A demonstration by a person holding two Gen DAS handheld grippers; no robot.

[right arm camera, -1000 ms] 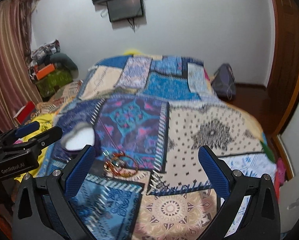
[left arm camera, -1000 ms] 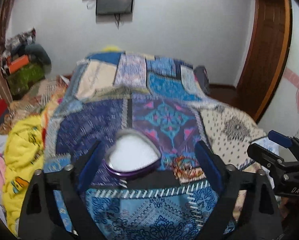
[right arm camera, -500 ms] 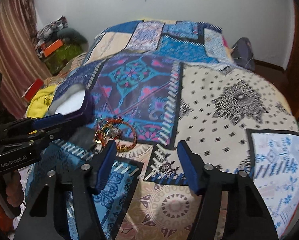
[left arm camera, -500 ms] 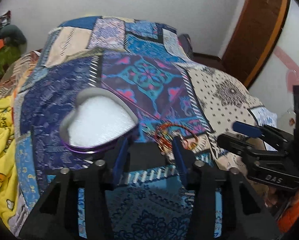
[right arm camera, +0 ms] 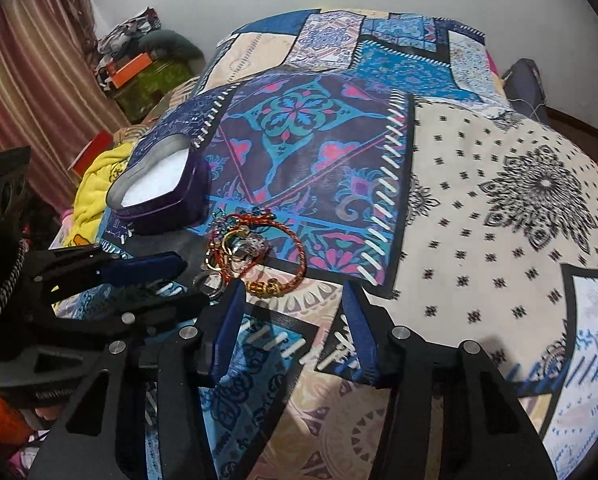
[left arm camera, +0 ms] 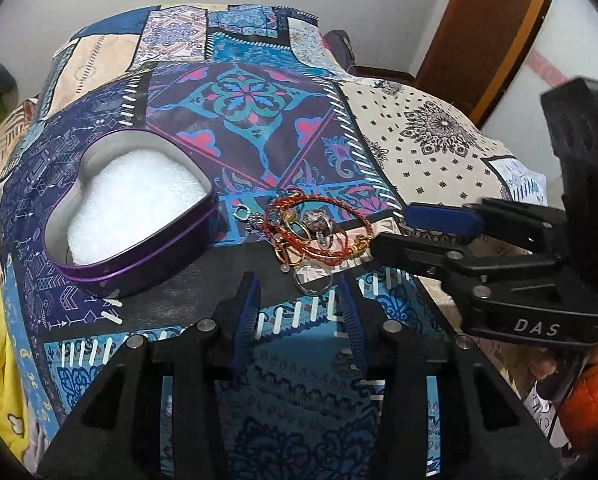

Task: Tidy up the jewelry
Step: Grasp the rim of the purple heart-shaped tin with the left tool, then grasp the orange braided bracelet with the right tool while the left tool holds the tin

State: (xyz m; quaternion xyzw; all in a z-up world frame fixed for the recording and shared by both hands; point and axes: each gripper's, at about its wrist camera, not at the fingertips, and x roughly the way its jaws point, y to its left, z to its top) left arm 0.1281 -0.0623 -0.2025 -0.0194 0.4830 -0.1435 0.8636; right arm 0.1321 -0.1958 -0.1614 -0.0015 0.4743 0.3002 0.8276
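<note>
**Nothing yet placed in the tin**

The task is judged to be at its very start. A heart-shaped purple tin [left arm camera: 135,216] is set open on the bed [left arm camera: 439,152], and only its white foam lining is seen inside; no jewelry is held in it. The jewelry [left arm camera: 315,230] is left in one tangled heap on the quilt, just beside the tin to its right: a red cord bracelet [right arm camera: 283,240] with gold beads, gold rings, a silver piece, and a plain ring [left arm camera: 313,278] at the near edge of the heap.

The left gripper [left arm camera: 297,304] is held just short of the heap, with a moderate gap between its fingers and nothing clasped; the plain ring lies close to that gap. The right gripper [right arm camera: 291,312] is likewise kept parted and empty, at the near right of the heap.

Everything is therefore left to be done: each piece has to be separated from the tangle, lifted and laid on the foam. No lid is seen.
</note>
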